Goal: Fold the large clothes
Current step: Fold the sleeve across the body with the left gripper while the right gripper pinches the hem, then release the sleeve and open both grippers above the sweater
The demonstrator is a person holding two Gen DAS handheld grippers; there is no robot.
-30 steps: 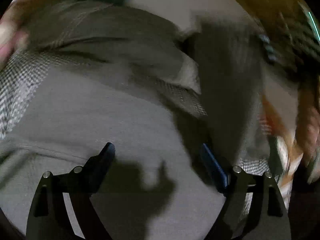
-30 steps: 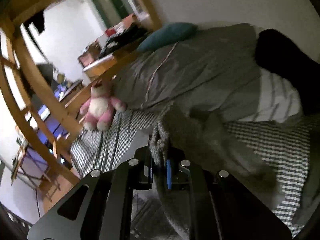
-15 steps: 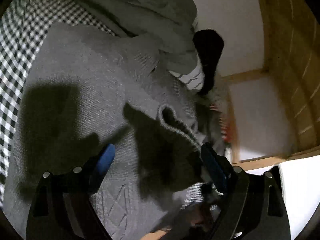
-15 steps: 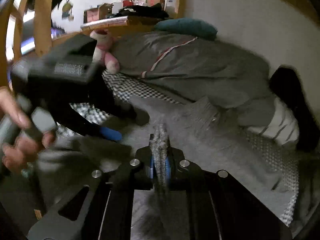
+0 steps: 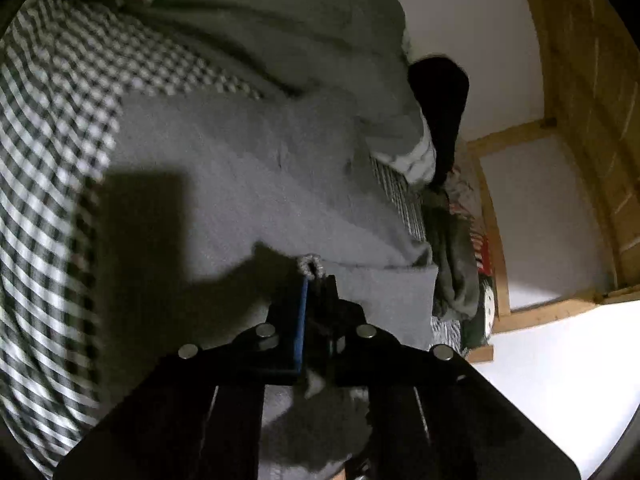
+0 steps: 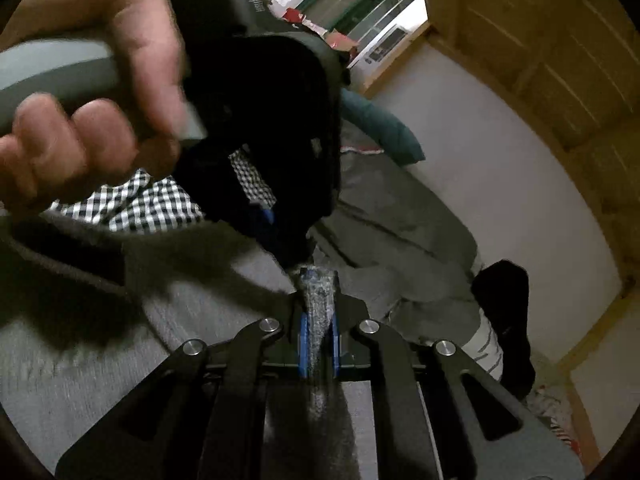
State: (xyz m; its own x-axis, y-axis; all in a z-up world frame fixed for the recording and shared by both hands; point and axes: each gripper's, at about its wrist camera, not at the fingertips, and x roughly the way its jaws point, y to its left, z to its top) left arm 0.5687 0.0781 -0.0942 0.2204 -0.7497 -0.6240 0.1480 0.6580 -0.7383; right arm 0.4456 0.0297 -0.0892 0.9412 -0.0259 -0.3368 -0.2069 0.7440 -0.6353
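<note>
Grey knit sweater point(image 5: 248, 184) lies spread on the bed, over the black-and-white checked sheet point(image 5: 44, 128), with a rumpled grey duvet point(image 5: 280, 28) behind it.

Left gripper point(image 5: 316, 280): fingers have just snapped closed, a small bunch of sweater edge pinched between them, knit poking out past the tips. Blue pad visible on one finger.

Right gripper point(image 6: 318, 280): fingers clamped tight on a fold of the same sweater, fabric running up between the blue pads and out past the tips.

In the right wrist view the left gripper sits just ahead of the right one, tips near each other; the person's left hand point(image 6: 92, 92) is wrapped round its grey handle.

Black garment point(image 5: 440, 108) at the bed's far side by the white wall, teal pillow point(image 6: 384, 128) further back. Wooden bed frame point(image 5: 580, 100) alongside.
</note>
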